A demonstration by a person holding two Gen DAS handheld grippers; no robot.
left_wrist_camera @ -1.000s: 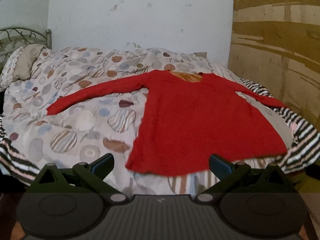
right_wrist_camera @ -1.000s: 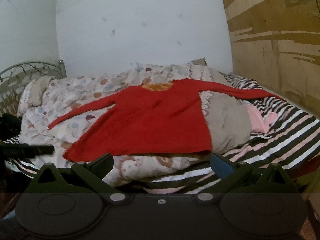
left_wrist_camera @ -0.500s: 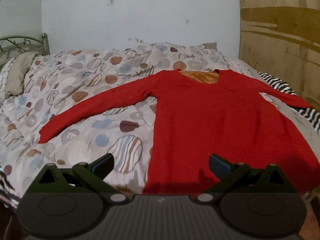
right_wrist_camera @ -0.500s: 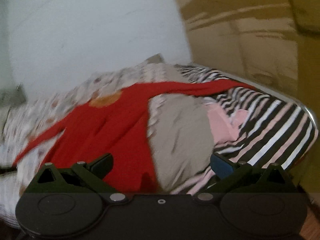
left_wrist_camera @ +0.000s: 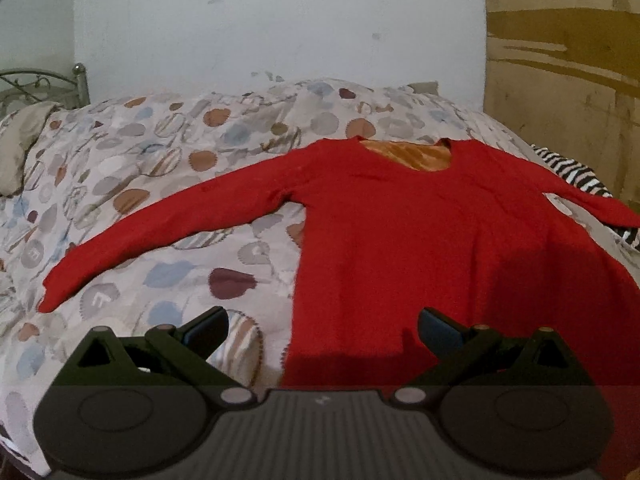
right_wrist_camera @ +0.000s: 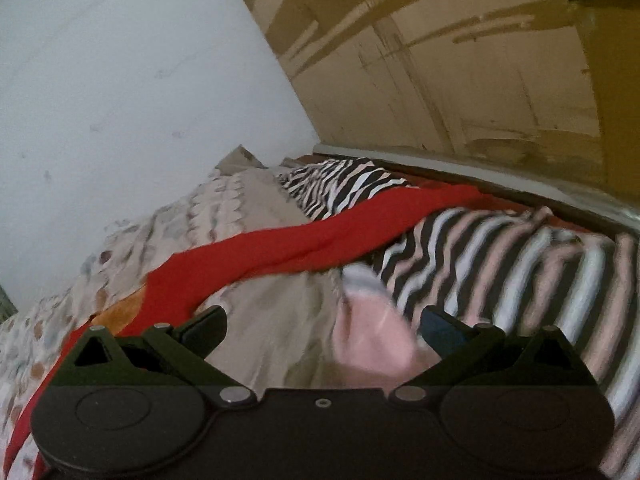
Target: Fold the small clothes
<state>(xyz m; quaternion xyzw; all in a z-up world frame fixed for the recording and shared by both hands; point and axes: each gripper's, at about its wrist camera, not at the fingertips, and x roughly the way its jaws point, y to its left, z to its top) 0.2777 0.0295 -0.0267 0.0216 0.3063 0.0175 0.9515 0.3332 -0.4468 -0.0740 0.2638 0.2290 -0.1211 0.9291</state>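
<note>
A red long-sleeved top lies flat on the bed, front up, both sleeves spread out, its orange inner neck at the far end. My left gripper is open and empty, just above the top's lower left hem. My right gripper is open and empty over the bed's right side. The top's right sleeve stretches across in front of it onto striped bedding, beyond the fingertips.
A spotted quilt covers the bed. A black-and-white striped blanket and a pink cloth lie on the right side. A white wall and a brown board wall border the bed. A metal headboard stands at the left.
Both grippers have moved in toward the bed. The left one has come closer to the top's hem. The right one has swung right and tilted, now facing the right sleeve.
</note>
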